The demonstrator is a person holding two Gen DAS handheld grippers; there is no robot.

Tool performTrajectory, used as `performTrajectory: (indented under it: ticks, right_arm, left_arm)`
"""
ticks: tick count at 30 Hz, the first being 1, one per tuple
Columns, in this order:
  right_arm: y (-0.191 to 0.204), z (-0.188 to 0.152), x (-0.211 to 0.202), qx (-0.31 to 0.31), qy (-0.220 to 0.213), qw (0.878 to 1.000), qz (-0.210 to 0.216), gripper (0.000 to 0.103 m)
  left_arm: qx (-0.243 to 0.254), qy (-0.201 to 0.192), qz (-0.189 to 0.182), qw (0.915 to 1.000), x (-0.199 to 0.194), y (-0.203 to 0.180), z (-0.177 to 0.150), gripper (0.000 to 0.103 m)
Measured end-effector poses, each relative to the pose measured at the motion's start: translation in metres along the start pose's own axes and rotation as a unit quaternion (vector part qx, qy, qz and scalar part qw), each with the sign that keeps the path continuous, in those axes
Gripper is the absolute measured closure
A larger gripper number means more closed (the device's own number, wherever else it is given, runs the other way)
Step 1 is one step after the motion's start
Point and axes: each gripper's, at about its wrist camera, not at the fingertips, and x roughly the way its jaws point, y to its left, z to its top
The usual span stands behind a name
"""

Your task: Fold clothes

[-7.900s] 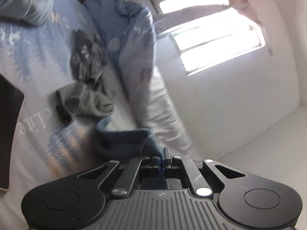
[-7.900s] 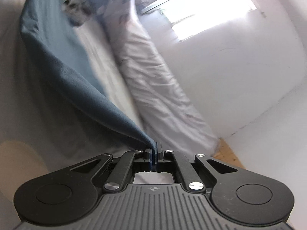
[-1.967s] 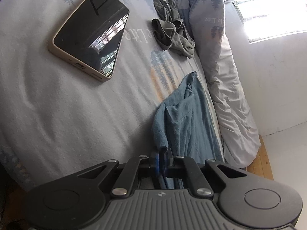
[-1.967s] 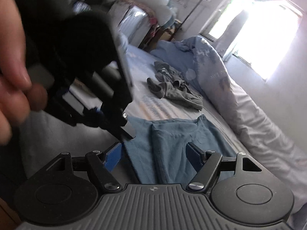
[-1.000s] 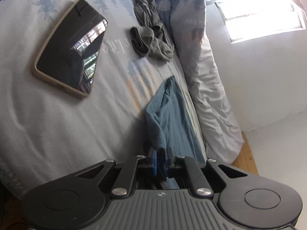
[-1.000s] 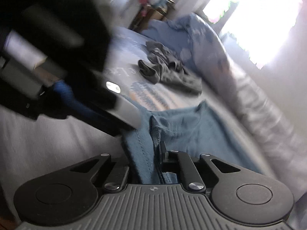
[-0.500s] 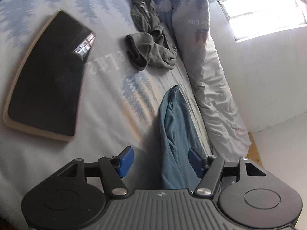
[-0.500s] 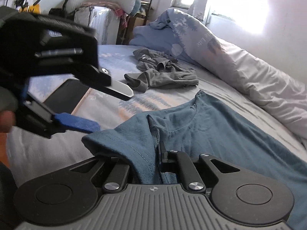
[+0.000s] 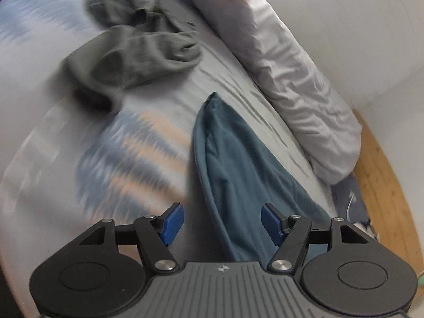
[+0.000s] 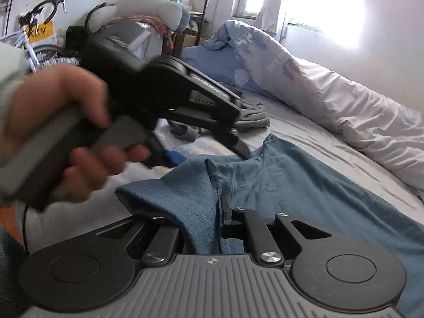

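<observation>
The blue T-shirt [image 10: 304, 185] is lying spread on the bed sheet [image 9: 53, 132], beside the white duvet [image 10: 357, 111]. The right gripper [image 10: 221, 212] is pinching a raised fold of the T-shirt near its collar, fingers narrowed onto the cloth, which is draping over the left finger. The left gripper [image 9: 222, 224] is hovering above the T-shirt with its blue pads [image 9: 172, 222] spread wide, gripping nothing. Beyond the T-shirt, a crumpled grey garment [image 9: 137, 55] is lying on the sheet.
</observation>
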Motion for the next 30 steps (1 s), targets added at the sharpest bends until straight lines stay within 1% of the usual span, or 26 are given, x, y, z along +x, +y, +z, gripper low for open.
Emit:
performTrajectory:
  ticks: [2, 4, 5, 6, 8, 10, 13, 15, 16, 17, 18, 19, 22, 23, 26, 28, 30]
  right_arm:
    - [-0.004, 0.000, -0.002, 0.002, -0.003, 1.000, 0.003, 0.097]
    - [-0.008, 0.000, -0.005, -0.001, -0.008, 1.000, 0.007, 0.097]
    - [-0.011, 0.000, -0.007, 0.001, -0.009, 1.000, 0.008, 0.097]
    - [-0.014, -0.001, -0.008, 0.002, -0.010, 1.000, 0.009, 0.097]
    - [-0.020, -0.001, -0.012, 0.008, -0.013, 1.000, 0.011, 0.097]
    - [-0.026, -0.001, -0.015, 0.021, -0.014, 1.000, 0.016, 0.097]
    - [-0.032, -0.003, -0.019, 0.035, -0.019, 0.999, 0.026, 0.097]
    - [-0.030, -0.005, -0.020, 0.030, -0.025, 0.999, 0.032, 0.097]
    - [-0.028, -0.006, -0.019, 0.027, -0.023, 0.999, 0.034, 0.097]
    - [-0.026, -0.007, -0.018, 0.024, -0.022, 0.999, 0.036, 0.097]
    - [-0.024, -0.008, -0.017, 0.022, -0.020, 0.999, 0.038, 0.097]
    - [-0.022, -0.009, -0.017, 0.019, -0.019, 0.999, 0.039, 0.097]
    - [-0.022, -0.009, -0.019, 0.013, -0.023, 0.999, 0.040, 0.097]
    - [-0.024, -0.009, -0.021, 0.017, -0.024, 0.999, 0.040, 0.097]
    - [-0.030, -0.011, -0.025, 0.016, -0.026, 0.999, 0.027, 0.097]
    - [-0.033, -0.013, -0.028, 0.019, -0.026, 0.999, 0.021, 0.097]
    - [-0.037, -0.014, -0.033, 0.022, -0.027, 0.999, 0.014, 0.097]
  left_arm:
    - [0.027, 0.002, 0.014, 0.9995, 0.011, -0.004, 0.014, 0.041]
    - [0.045, 0.015, 0.020, 0.9987, 0.025, -0.006, 0.023, 0.042]
    - [0.048, 0.024, 0.024, 0.9983, 0.032, -0.005, 0.027, 0.042]
    - [0.049, 0.027, 0.020, 0.9983, 0.037, -0.005, 0.030, 0.042]
    - [0.046, 0.023, 0.004, 0.9986, 0.043, -0.005, 0.035, 0.042]
    - [0.045, 0.024, -0.004, 0.9987, 0.052, -0.006, 0.043, 0.042]
    - [0.053, 0.023, 0.009, 0.9983, 0.068, -0.009, 0.059, 0.042]
    - [0.061, 0.015, 0.023, 0.9978, 0.076, -0.012, 0.070, 0.044]
    - [0.063, 0.014, 0.030, 0.9975, 0.082, -0.012, 0.075, 0.047]
    - [0.065, 0.012, 0.036, 0.9971, 0.087, -0.012, 0.079, 0.053]
    - [0.067, 0.011, 0.041, 0.9969, 0.091, -0.012, 0.083, 0.056]
    - [0.068, 0.010, 0.045, 0.9966, 0.096, -0.012, 0.086, 0.058]
    - [0.080, 0.007, 0.055, 0.9953, 0.105, -0.014, 0.092, 0.075]
    - [0.085, 0.006, 0.058, 0.9947, 0.106, -0.014, 0.093, 0.084]
    - [0.104, 0.005, 0.059, 0.9929, 0.110, -0.018, 0.092, 0.097]
    - [0.120, -0.003, 0.066, 0.9906, 0.110, -0.025, 0.089, 0.099]
    - [0.117, -0.016, 0.061, 0.9912, 0.104, -0.032, 0.087, 0.100]
